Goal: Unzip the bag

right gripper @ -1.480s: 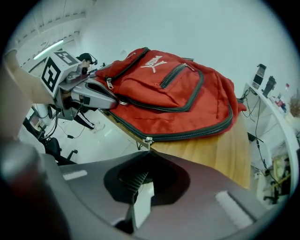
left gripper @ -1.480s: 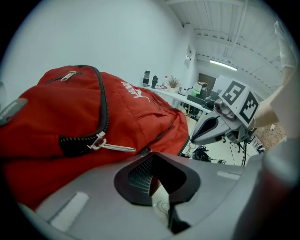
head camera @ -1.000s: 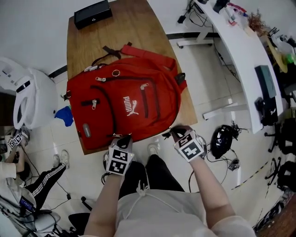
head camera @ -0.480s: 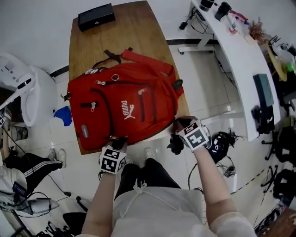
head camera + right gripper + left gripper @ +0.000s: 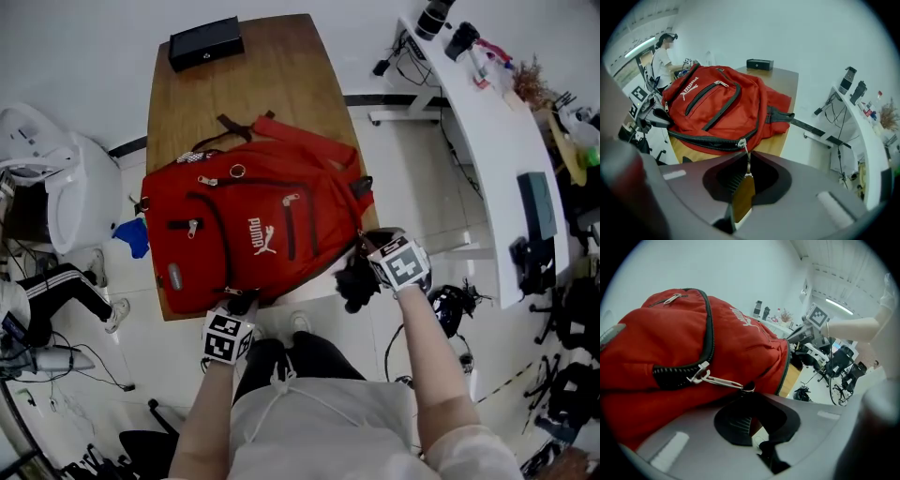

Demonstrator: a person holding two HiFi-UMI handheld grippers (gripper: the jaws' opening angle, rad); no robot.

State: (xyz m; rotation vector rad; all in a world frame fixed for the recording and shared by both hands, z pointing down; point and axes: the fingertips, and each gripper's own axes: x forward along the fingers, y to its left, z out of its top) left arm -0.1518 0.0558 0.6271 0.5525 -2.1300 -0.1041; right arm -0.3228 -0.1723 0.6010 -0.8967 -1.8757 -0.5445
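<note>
A red backpack lies flat on the wooden table, its black main zipper running along the near edge. At the bag's near-left edge my left gripper is shut on a silver zipper pull, which is stretched taut from its slider. My right gripper sits at the bag's near-right corner, beyond the table's edge. In the right gripper view a second zipper pull hangs from its slider into that gripper. Its jaws are opening, a narrow gap shows, and the pull's end lies loose between them.
A black box stands at the table's far end. A white machine and a blue cloth are to the left, with a person's legs below them. A long white desk runs along the right, and black gear lies on the floor.
My right gripper has slid rightwards along the bag's near edge to its corner, past the table's edge. The left gripper has stayed on its pull at the near-left edge.
</note>
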